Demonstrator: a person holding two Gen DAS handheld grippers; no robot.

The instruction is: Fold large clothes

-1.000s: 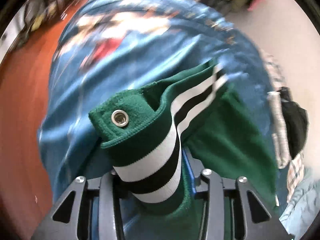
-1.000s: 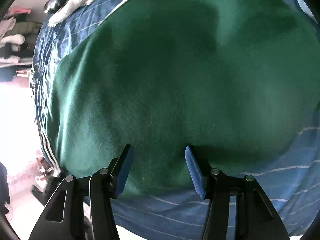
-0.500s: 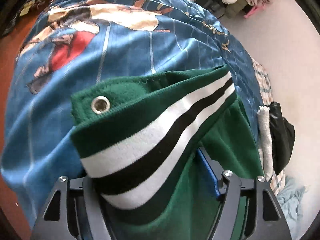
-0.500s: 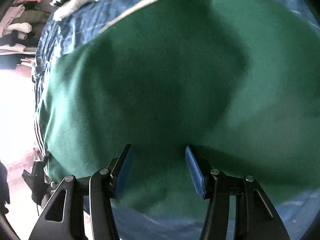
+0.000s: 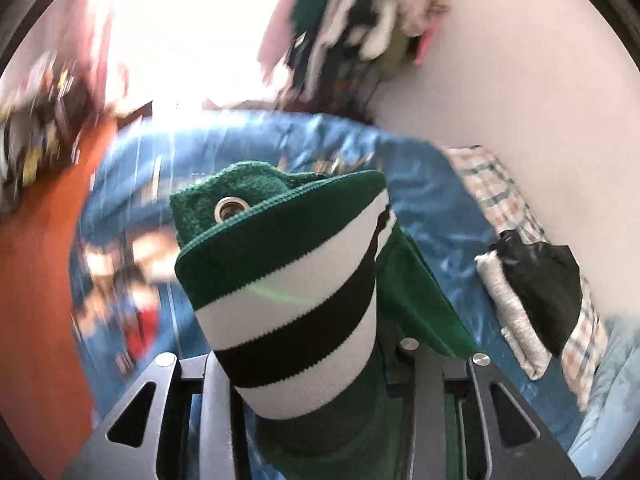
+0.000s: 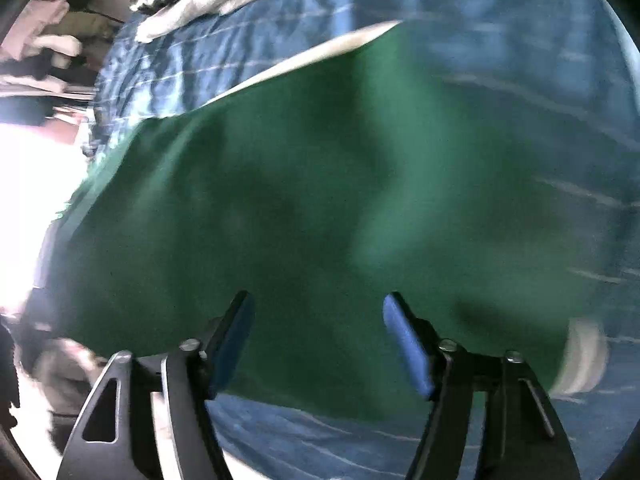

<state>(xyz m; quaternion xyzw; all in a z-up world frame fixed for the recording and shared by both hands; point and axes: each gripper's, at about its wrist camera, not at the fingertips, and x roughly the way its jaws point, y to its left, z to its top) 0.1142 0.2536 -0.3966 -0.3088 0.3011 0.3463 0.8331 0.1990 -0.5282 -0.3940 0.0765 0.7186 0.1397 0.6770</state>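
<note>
- Over the blue bedspread (image 5: 432,208), the left gripper (image 5: 304,384) pinches the striped waistband (image 5: 288,280) of the green garment (image 6: 300,216), holding it raised.
- The right gripper (image 6: 316,340) hovers above the garment's spread cloth, jaws apart, gripping nothing.
- Folded clothes (image 5: 532,280) lie by the wall.

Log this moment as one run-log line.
left hand-held gripper: shut on striped waistband | right hand-held gripper: open over green garment | bedspread: underneath
</note>
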